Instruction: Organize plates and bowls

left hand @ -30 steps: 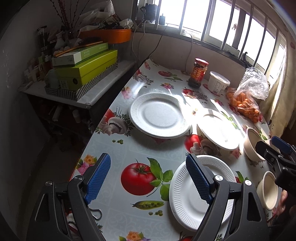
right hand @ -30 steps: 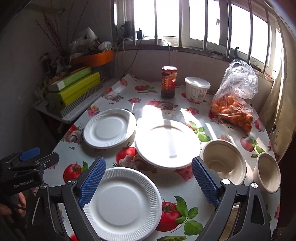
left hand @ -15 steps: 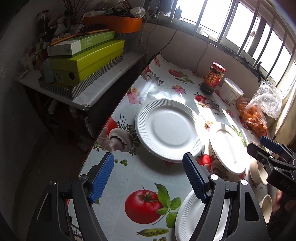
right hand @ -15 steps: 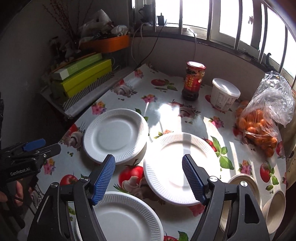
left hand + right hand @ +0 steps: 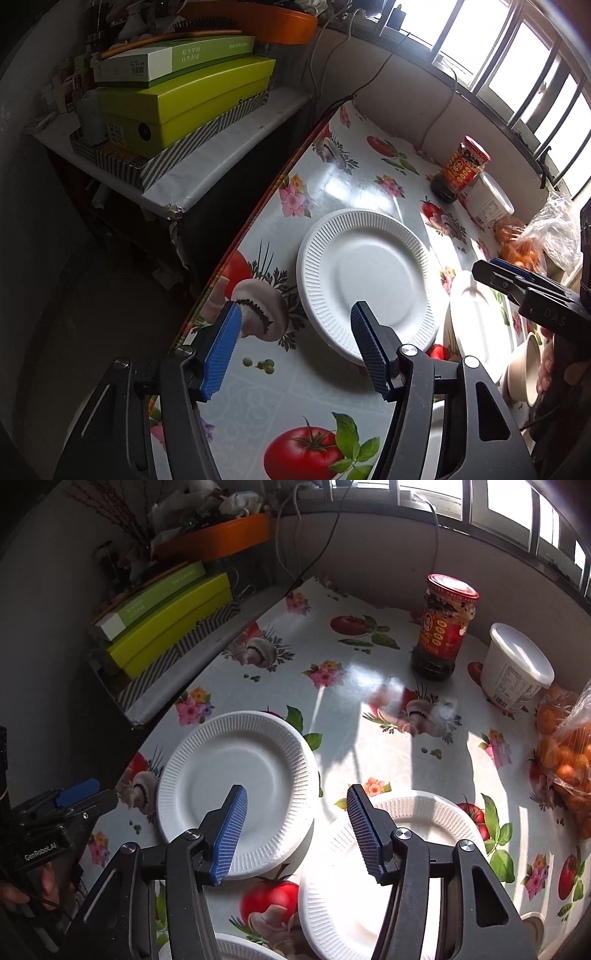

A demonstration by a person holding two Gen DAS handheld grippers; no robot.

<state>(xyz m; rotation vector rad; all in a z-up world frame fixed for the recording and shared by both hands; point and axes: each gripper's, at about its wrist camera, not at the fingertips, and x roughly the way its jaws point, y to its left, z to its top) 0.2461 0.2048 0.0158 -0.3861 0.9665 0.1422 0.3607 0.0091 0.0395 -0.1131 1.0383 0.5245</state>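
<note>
A white ribbed paper plate [image 5: 365, 280] [image 5: 240, 775] lies near the table's left edge. My left gripper [image 5: 295, 350] is open and empty, hovering just short of that plate's near rim. My right gripper [image 5: 295, 830] is open and empty, above the gap between that plate and a second white plate [image 5: 406, 867] [image 5: 476, 325] to its right. The rim of a third plate [image 5: 243, 949] shows at the bottom. A beige bowl [image 5: 524, 369] sits at the right edge, partly hidden by the right gripper.
A red-lidded sauce jar [image 5: 443, 627], a white lidded tub [image 5: 517, 668] and a bag of oranges [image 5: 569, 768] stand at the back right. A side shelf with green boxes [image 5: 177, 99] runs along the table's left edge [image 5: 236, 251].
Both grippers have moved forward and left toward the far-left plate. The near plate has dropped almost out of both views. Both grippers stay open.
</note>
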